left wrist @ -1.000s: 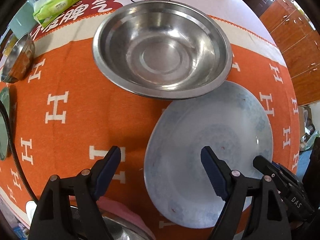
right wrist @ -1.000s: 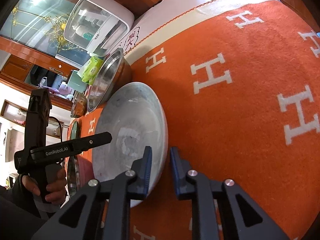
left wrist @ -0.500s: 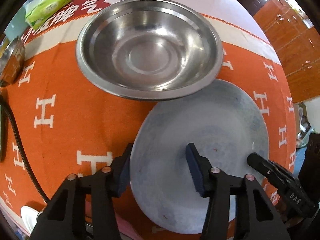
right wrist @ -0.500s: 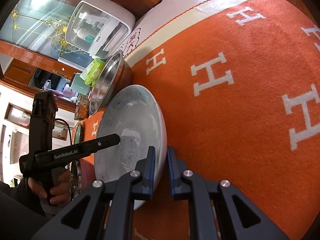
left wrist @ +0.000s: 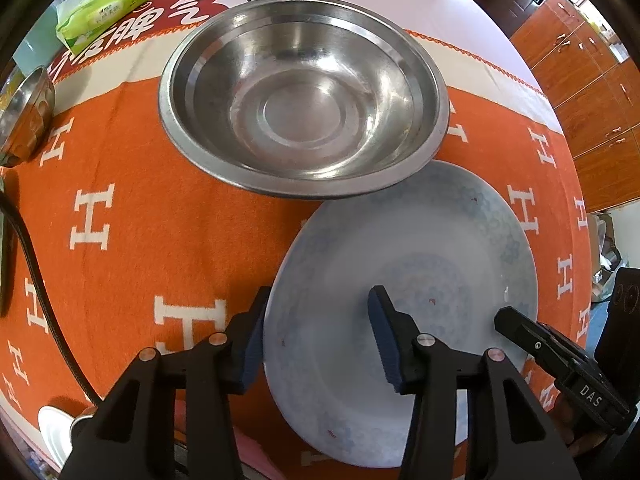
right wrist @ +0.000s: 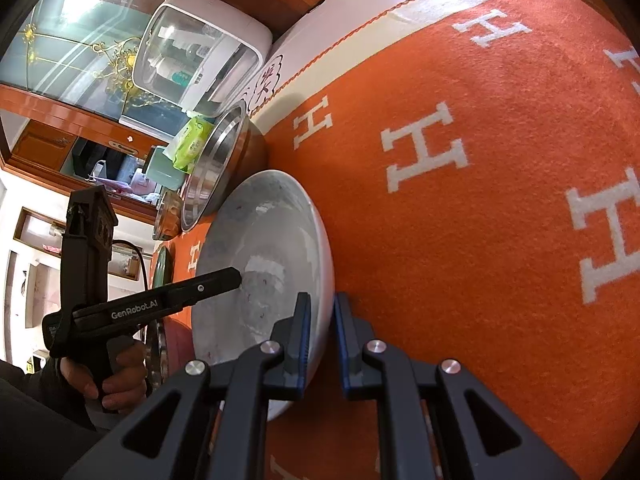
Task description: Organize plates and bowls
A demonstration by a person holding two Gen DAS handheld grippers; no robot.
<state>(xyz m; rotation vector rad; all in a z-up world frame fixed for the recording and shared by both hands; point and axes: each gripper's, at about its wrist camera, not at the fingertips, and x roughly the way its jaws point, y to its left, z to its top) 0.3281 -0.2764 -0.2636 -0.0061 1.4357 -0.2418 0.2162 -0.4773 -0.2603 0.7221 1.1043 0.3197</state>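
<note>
A pale blue-patterned plate (left wrist: 420, 264) lies on the orange cloth, its far edge tucked under the rim of a large steel bowl (left wrist: 300, 92). My left gripper (left wrist: 318, 336) straddles the plate's left rim, one finger outside and one over the inside. Its jaws are closing, and the pads stand apart from the plate. In the right wrist view my right gripper (right wrist: 320, 328) is shut on the plate (right wrist: 260, 248) at its near rim, beside the steel bowl (right wrist: 216, 168). A hand holds the left gripper's handle at the lower left there.
A green tissue pack (left wrist: 100, 8) and a small steel bowl (left wrist: 24, 116) sit at the far left. A black cable (left wrist: 32, 264) runs along the left edge. A white appliance (right wrist: 200, 48) stands behind the table. A green dish (right wrist: 162, 268) lies beyond the plate.
My left gripper's jaws have narrowed from wide apart to straddling the plate's left rim. The right gripper's jaws have closed the last bit onto the plate's rim.
</note>
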